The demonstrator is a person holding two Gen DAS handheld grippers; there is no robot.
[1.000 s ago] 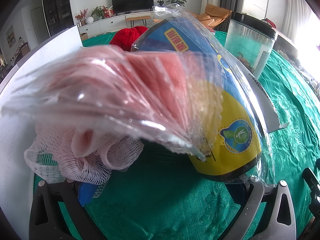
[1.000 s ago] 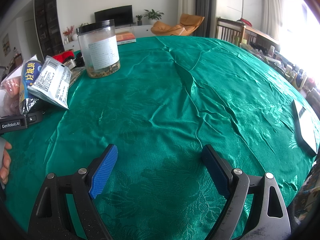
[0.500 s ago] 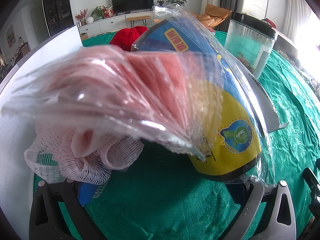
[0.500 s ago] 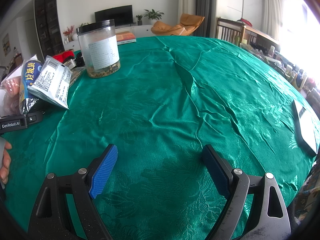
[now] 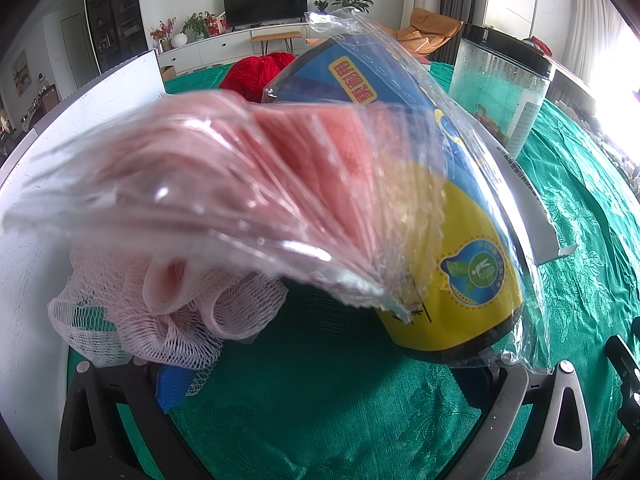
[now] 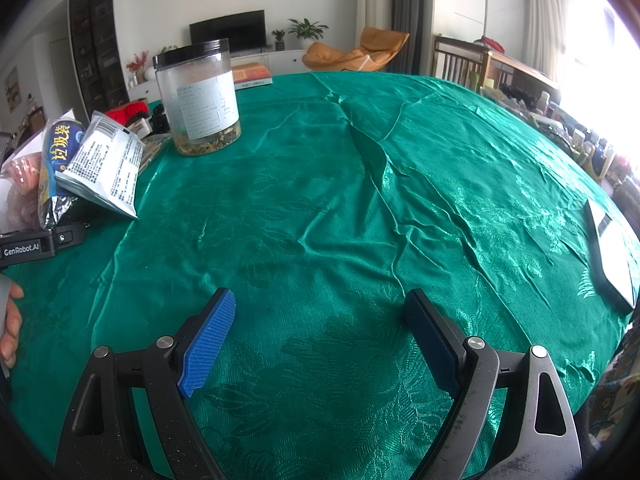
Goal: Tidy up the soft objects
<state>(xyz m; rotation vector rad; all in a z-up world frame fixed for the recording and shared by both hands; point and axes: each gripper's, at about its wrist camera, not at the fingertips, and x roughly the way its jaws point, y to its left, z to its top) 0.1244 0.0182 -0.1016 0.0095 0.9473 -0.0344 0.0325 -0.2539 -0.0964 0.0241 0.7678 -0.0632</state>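
Tilting steeply down toward the table, the left gripper (image 5: pixel 320 364) sits with its two fingers spread wide, yet their tips are buried under the heap of soft things, so whether they press on anything cannot be told. At the far left of its view a white board (image 5: pixel 28 240) stands along the table edge. Beside it, a pink mesh bath sponge (image 5: pixel 160 316) lies against the left blue pad (image 5: pixel 172 388), its netting draped over the pad. Above and to the right, a clear bag of pink sheets (image 5: pixel 224 184) fans out, blurred and close to the lens. Further right a blue and yellow packet (image 5: pixel 460 280) in clear wrap leans over the right finger. Behind these lie a red yarn ball (image 5: pixel 256 72) and, at the right, a clear jar (image 5: pixel 500 92) with a black lid.

In the right wrist view, a person's hand (image 6: pixel 10 328) shows at the left edge, below the left gripper's body. The right gripper (image 6: pixel 320 340) is angled down over bare green tablecloth (image 6: pixel 360 200), jaws spread apart with nothing between them. A flat white device (image 6: pixel 612 256) lies near the right edge.
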